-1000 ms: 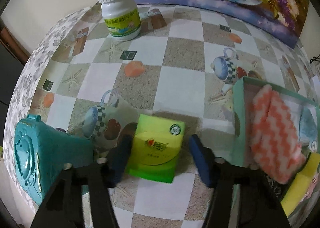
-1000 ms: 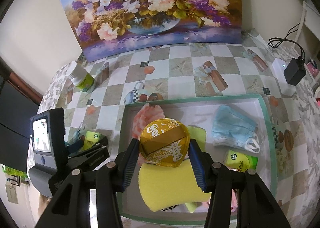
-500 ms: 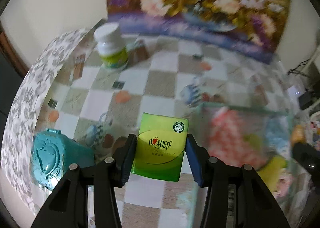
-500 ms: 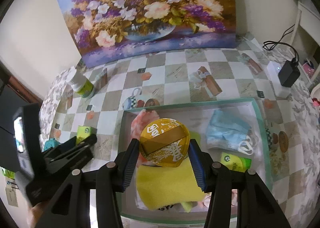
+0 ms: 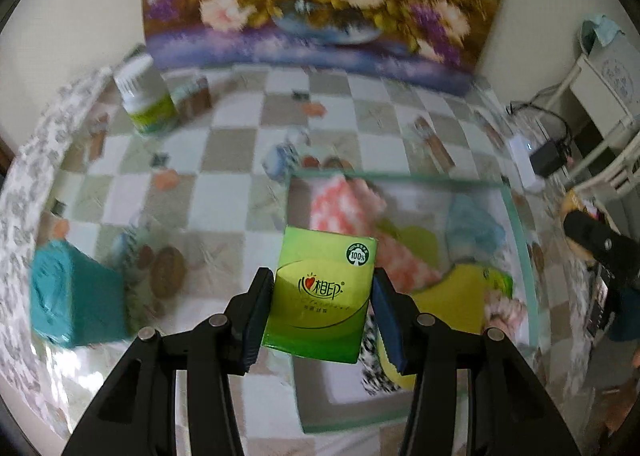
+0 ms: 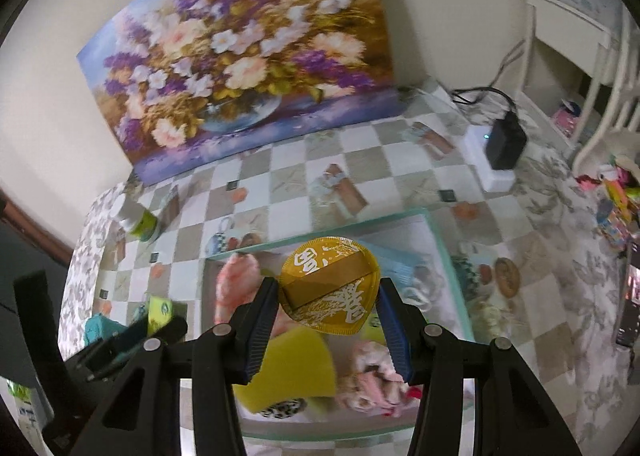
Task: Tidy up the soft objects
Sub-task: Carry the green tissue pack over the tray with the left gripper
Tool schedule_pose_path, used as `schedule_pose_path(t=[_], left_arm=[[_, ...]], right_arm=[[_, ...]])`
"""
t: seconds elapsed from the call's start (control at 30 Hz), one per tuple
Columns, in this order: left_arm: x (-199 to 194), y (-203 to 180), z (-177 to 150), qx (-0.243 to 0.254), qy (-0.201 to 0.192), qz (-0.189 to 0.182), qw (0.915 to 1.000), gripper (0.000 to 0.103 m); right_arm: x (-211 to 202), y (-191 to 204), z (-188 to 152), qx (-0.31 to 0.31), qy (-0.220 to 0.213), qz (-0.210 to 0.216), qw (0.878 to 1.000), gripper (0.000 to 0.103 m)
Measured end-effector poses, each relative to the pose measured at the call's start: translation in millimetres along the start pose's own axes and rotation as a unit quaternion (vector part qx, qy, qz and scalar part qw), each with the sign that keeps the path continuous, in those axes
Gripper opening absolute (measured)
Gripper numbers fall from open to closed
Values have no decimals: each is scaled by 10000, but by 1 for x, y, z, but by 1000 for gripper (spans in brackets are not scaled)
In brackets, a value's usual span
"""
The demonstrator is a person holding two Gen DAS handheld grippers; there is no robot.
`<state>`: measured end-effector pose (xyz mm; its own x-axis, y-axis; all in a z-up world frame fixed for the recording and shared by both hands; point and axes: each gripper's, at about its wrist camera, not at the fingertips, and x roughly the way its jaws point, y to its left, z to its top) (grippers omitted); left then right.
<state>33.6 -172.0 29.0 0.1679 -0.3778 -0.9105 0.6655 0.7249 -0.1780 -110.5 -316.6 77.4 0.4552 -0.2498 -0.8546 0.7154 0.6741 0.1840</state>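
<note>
Left gripper (image 5: 322,292): jaws clamped on the tissue pack (image 5: 320,292), held above the tray's (image 5: 516,224) near-left corner. Right gripper (image 6: 328,294): jaws clamped on a gold disc (image 6: 330,286), over the tray. Best to carry the pack further over the tray, lower into the bare near-left patch, then release; likely squashy, so no harder squeeze. Counted: one tray, one bottle (image 5: 144,100), one teal box (image 5: 72,304), one pink cloth (image 5: 344,208), one blue mask (image 5: 472,224), one yellow sponge (image 6: 292,372).
</note>
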Motion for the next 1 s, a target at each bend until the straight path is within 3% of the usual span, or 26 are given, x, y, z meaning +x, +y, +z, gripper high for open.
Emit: schedule_pose_path(t=[0.23, 0.53, 1.0], left_arm=[[13, 0, -10, -149, 378, -89, 9991, 51], [34, 5, -20, -411, 891, -184, 9950, 51], [48, -7, -32, -217, 1180, -138, 9927, 51]], right_arm=[[18, -30, -6, 314, 335, -243, 9986, 53], [59, -37, -23, 354, 925, -252, 9948, 53], [89, -33, -37, 263, 1391, -349, 9893, 54]])
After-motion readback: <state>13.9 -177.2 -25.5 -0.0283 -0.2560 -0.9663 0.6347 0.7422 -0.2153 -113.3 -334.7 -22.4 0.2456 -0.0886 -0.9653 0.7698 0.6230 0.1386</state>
